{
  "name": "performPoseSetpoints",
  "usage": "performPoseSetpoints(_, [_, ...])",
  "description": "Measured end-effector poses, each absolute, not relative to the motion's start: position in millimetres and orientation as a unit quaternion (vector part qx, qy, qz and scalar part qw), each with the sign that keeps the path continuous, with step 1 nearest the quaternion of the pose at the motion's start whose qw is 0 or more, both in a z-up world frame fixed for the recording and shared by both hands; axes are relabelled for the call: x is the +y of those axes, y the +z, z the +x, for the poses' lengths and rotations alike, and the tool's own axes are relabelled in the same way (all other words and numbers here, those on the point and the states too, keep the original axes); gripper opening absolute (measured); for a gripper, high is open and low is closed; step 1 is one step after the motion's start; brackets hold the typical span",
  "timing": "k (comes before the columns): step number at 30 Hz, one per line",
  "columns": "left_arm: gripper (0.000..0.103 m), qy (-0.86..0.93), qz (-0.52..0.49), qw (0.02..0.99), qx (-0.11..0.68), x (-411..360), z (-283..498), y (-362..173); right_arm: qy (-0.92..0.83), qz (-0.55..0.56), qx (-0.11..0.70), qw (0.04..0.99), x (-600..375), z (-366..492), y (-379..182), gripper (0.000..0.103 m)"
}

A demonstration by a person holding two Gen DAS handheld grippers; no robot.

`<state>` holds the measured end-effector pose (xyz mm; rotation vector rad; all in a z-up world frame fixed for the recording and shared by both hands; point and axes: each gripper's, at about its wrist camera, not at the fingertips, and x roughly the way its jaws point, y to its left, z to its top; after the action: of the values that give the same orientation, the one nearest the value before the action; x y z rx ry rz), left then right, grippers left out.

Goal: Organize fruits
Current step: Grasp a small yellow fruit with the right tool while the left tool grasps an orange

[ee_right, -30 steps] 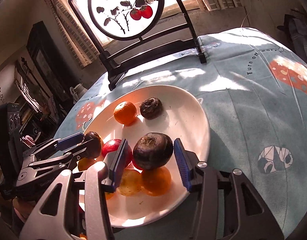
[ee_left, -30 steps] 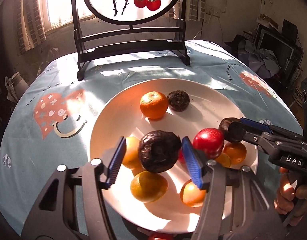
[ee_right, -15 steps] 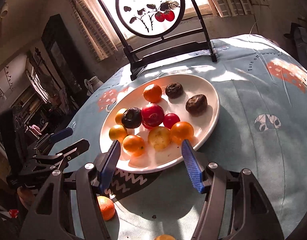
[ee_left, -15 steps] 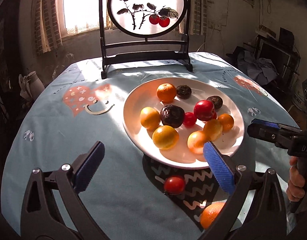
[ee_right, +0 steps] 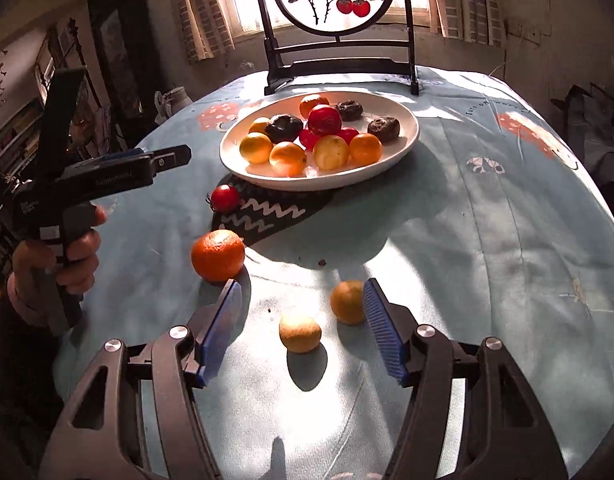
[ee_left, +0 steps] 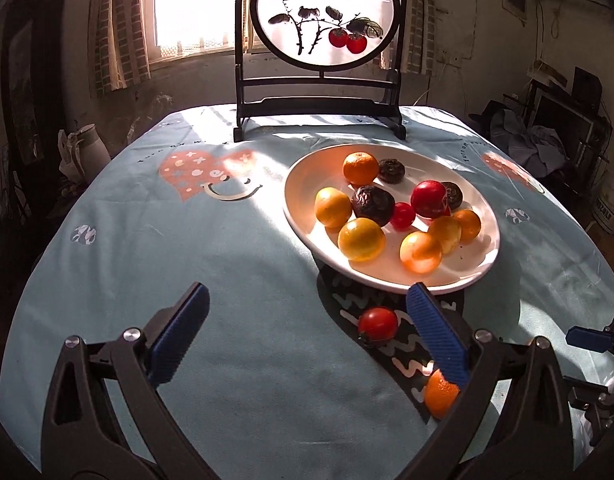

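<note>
A white plate holds several oranges, red fruits and dark wrinkled fruits. On the cloth in front of it lie a small red tomato and a large orange. Two smaller yellow-orange fruits lie nearer, just ahead of my right gripper, which is open and empty. My left gripper is open and empty, low over the cloth, left of the tomato. It also shows at the left of the right wrist view.
A dark framed round screen stands at the table's far edge behind the plate. The round table wears a blue patterned cloth. A dark patterned mat lies under the plate's near rim.
Both grippers have let go of dark fruits on the plate, opened, and pulled back toward the table's near side. The loose fruits on the cloth have come into view.
</note>
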<state>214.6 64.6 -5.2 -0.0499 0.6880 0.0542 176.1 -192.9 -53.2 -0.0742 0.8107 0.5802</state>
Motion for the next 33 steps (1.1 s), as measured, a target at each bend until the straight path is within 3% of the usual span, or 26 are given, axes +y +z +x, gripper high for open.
performPoseSetpoints(6, [0.101, 0.024, -0.032, 0.942, 0.334, 68, 209, -5, 0.287, -0.044, 0.415, 0.862, -187, 165, -68, 0.053])
performPoseSetpoints(13, [0.101, 0.021, -0.043, 0.942, 0.333, 70, 206, -6, 0.263, -0.074, 0.428, 0.861, -177, 172, -81, 0.050])
performPoseSetpoints(17, [0.101, 0.022, -0.036, 0.943, 0.330, 68, 205, -6, 0.261, -0.081, 0.434, 0.858, -173, 177, -85, 0.035])
performPoseSetpoints(21, [0.101, 0.019, -0.036, 0.942, 0.332, 68, 205, -6, 0.251, -0.092, 0.429, 0.863, -171, 177, -86, 0.028])
performPoseSetpoints(29, [0.101, -0.073, -0.041, 0.931, 0.354, 56, 198, -10, 0.273, -0.031, 0.420, 0.865, -188, 176, -83, 0.027])
performPoseSetpoints(33, [0.098, -0.149, 0.009, 0.921, 0.360, 26, 186, -16, 0.271, 0.018, 0.420, 0.866, -203, 181, -82, 0.027])
